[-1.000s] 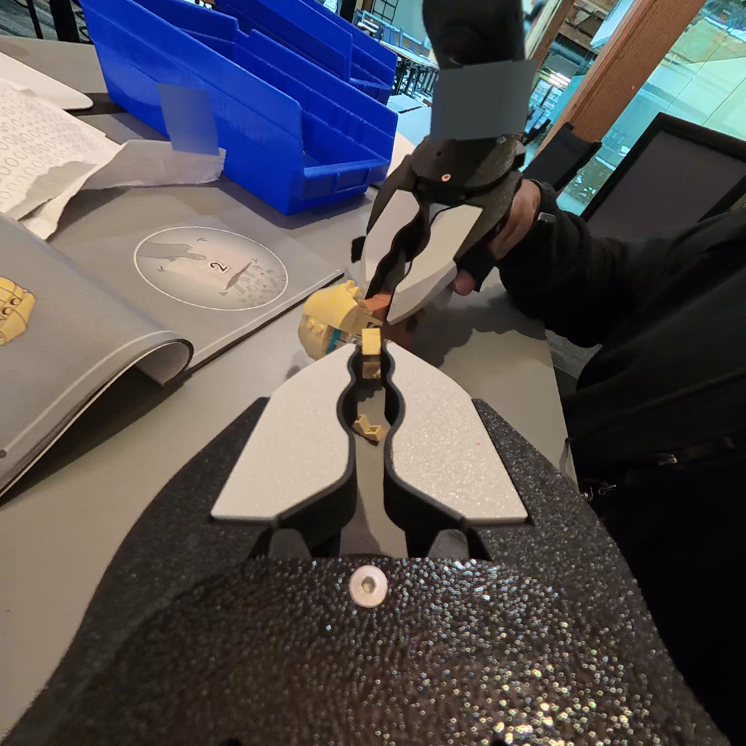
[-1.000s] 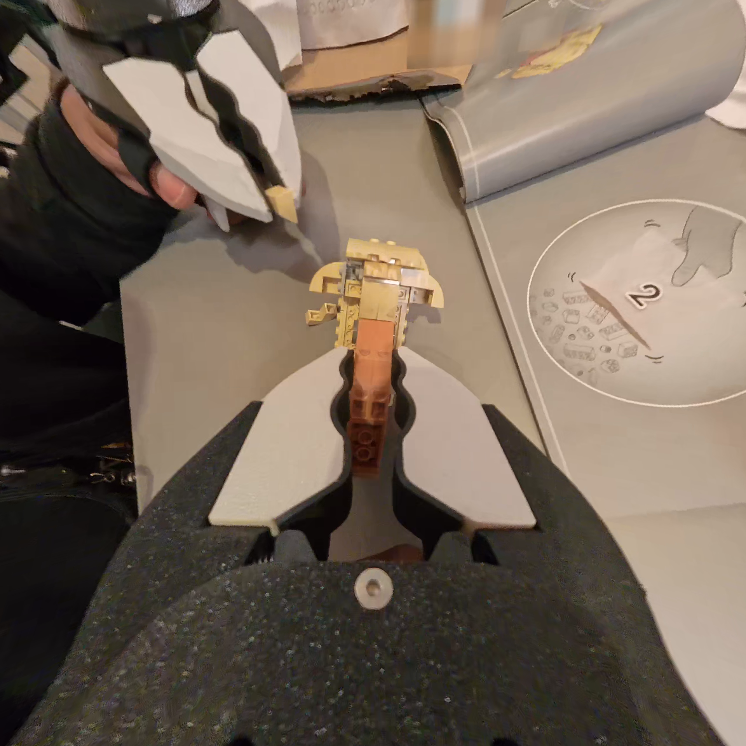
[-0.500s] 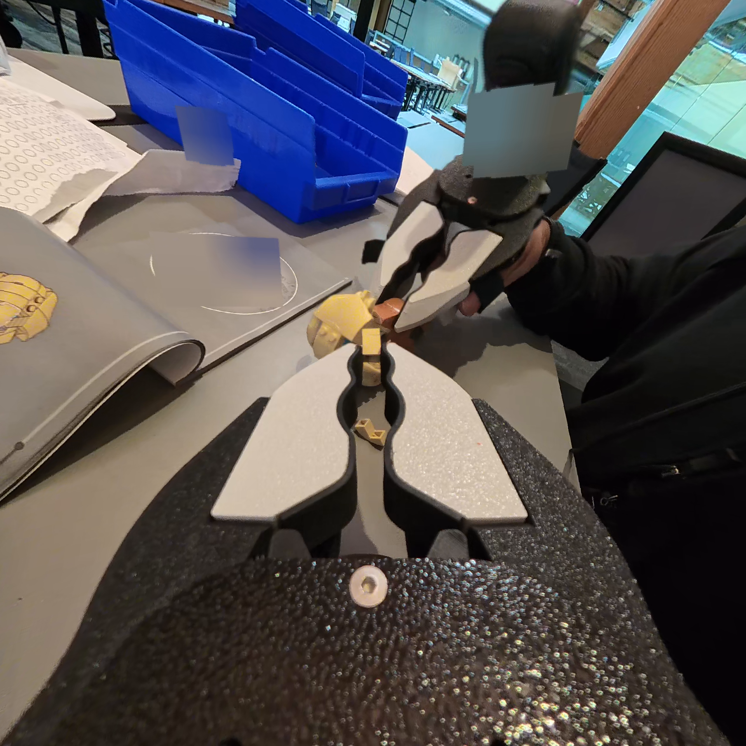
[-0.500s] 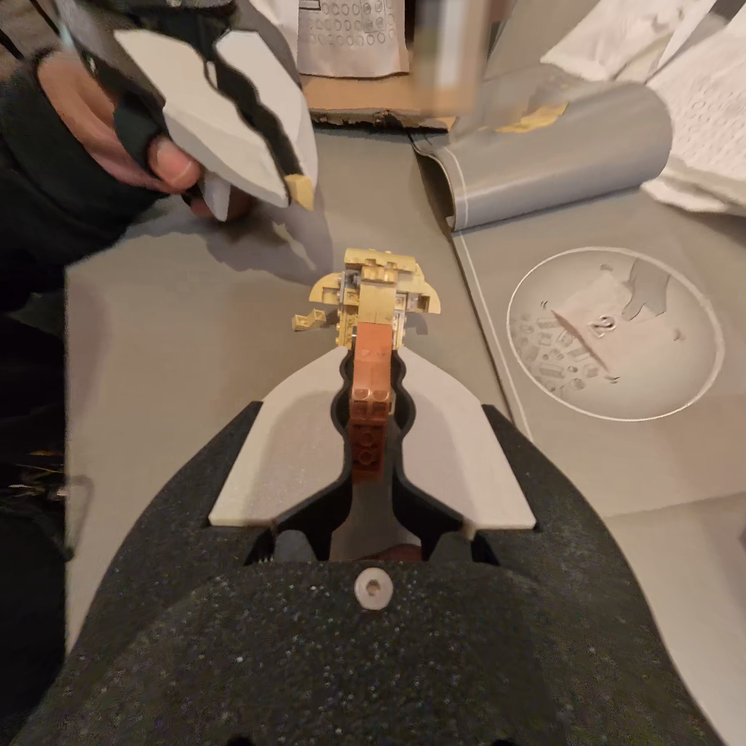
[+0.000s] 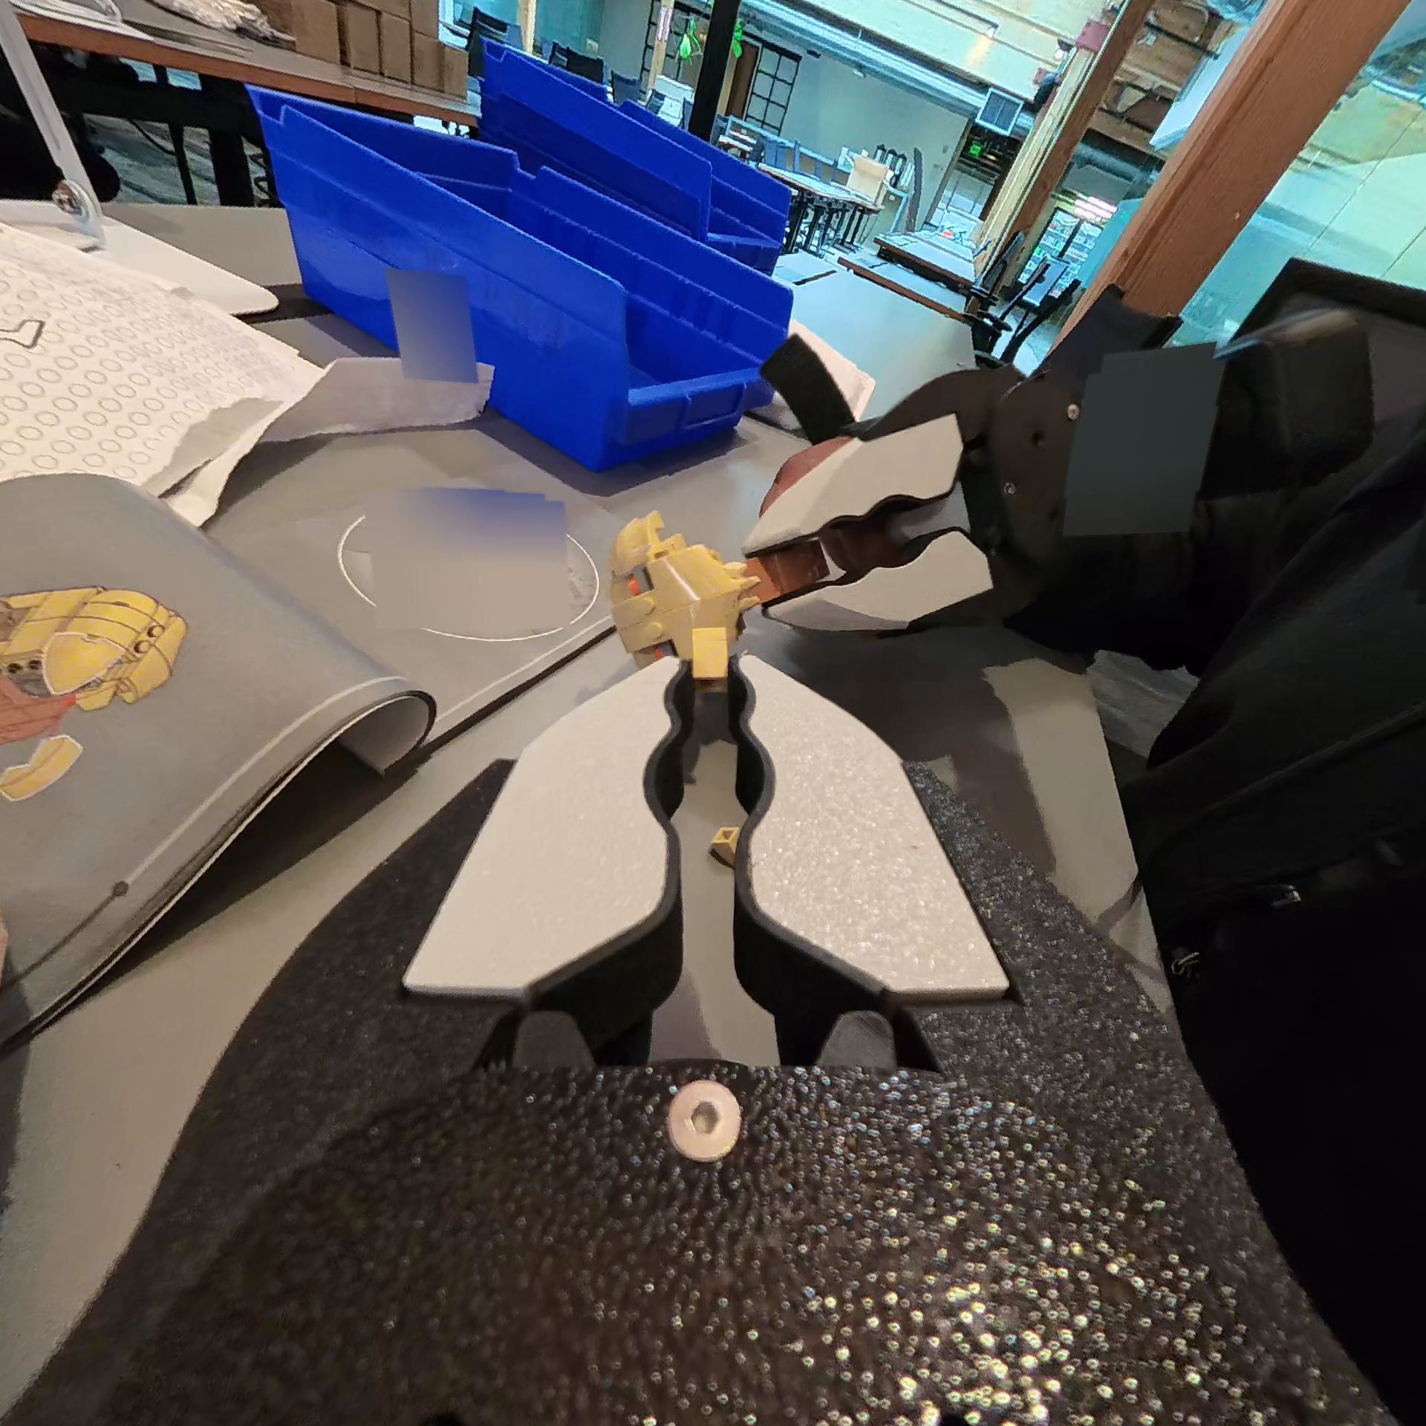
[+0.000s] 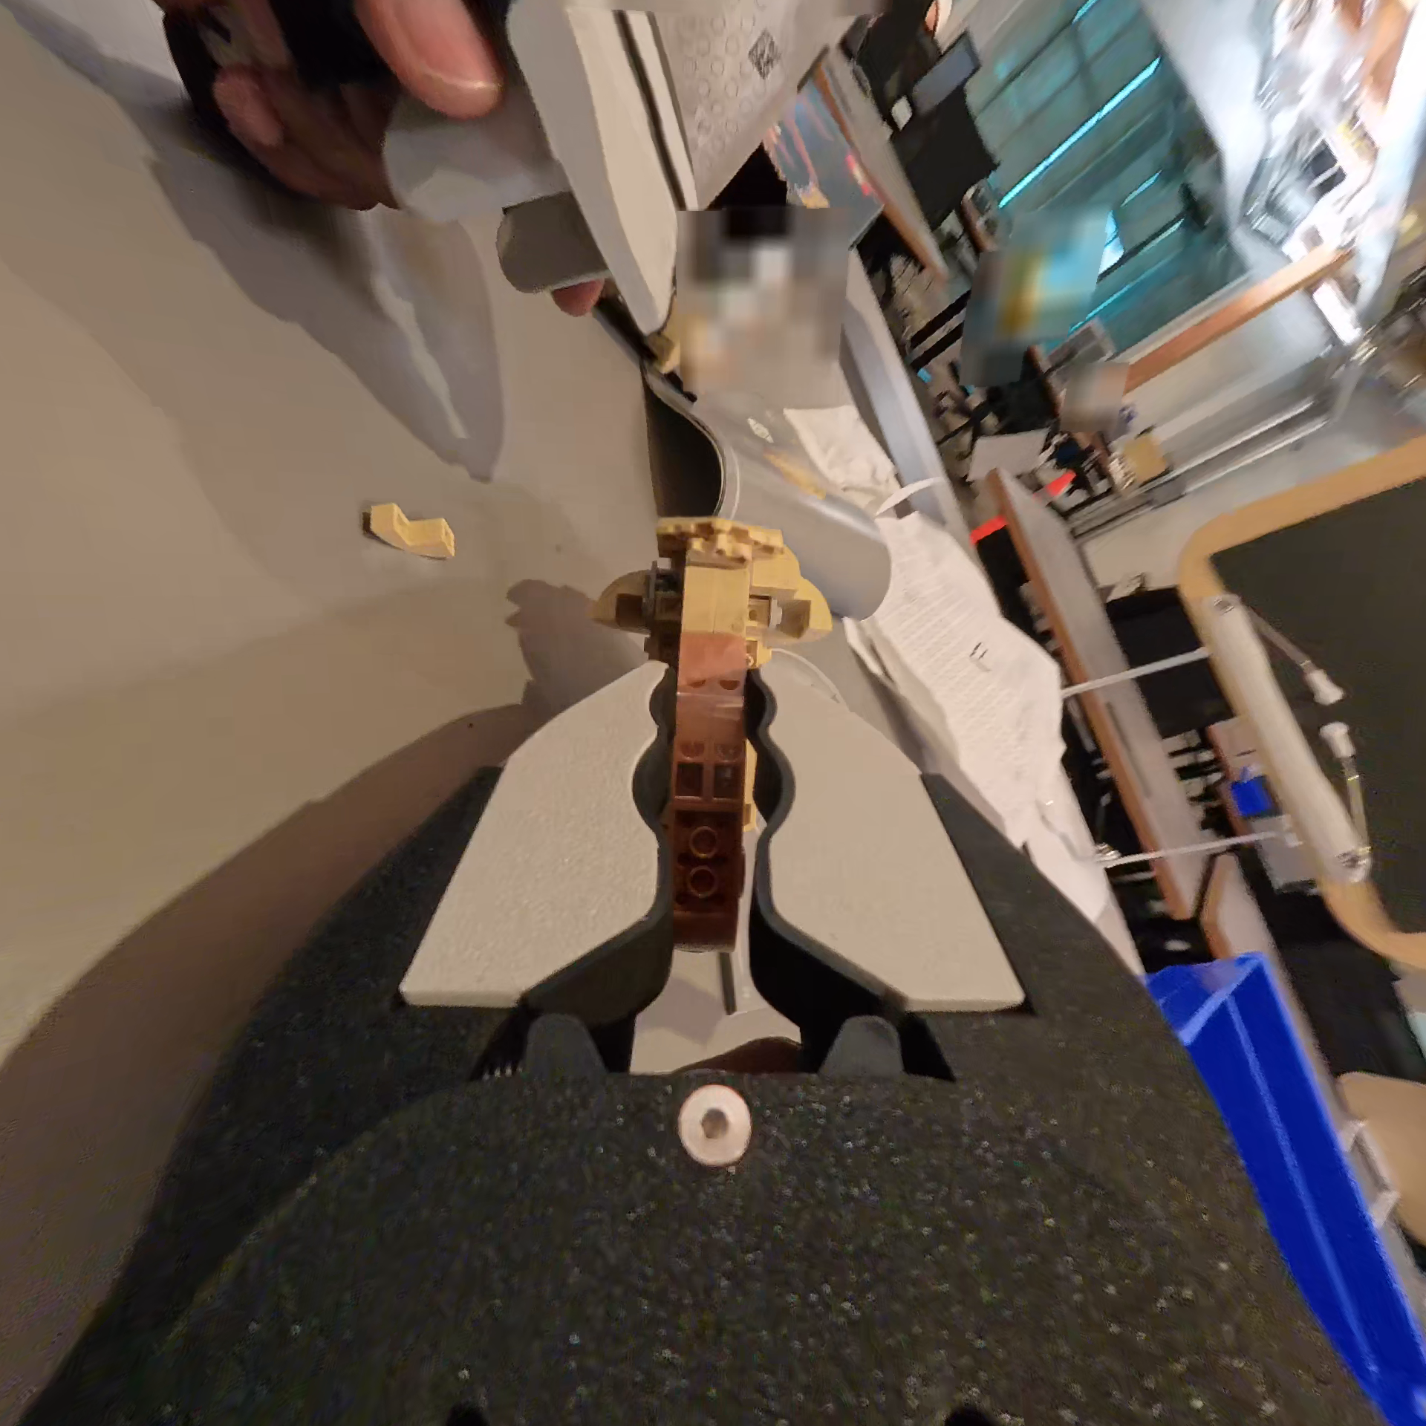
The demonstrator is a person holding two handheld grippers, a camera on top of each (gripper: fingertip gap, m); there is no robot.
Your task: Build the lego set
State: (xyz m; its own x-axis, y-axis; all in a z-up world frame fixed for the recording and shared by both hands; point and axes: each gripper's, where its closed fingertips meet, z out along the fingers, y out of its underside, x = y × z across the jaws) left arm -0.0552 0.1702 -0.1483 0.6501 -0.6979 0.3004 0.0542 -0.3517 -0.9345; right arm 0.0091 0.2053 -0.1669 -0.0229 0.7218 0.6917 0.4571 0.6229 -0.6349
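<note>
My left gripper point(image 5: 706, 671) is shut on a small tan brick point(image 5: 708, 652), pinched at the fingertips. My right gripper point(image 6: 710, 679) is shut on the brown bar point(image 6: 706, 810) of a tan and brown brick model point(image 6: 718, 586), held above the grey table point(image 6: 193, 617). In the left wrist view the right gripper point(image 5: 760, 579) lies rolled on its side and holds the model point(image 5: 671, 594) just beyond my left fingertips. The right wrist view shows the left gripper point(image 6: 656, 347) with its tan brick point(image 6: 667, 351) still apart from the model. A loose tan piece point(image 6: 409, 528) lies on the table.
An open grey instruction booklet point(image 5: 193, 694) lies at the left, with torn white paper bags point(image 5: 116, 370) behind it. Blue bins point(image 5: 540, 309) stand at the back. A person's dark sleeve point(image 5: 1273, 694) and a black screen point(image 5: 1358, 309) fill the right side. Some 8 cm of space lies between my two pairs of fingers. The loose tan piece point(image 6: 409, 528) is about equally far from each gripper, around 9 cm.
The right gripper has rolled onto its side and lifted the model, so it now points sideways. The left gripper keeps the small tan brick and sits closer to the model. Both grasps are unchanged.
</note>
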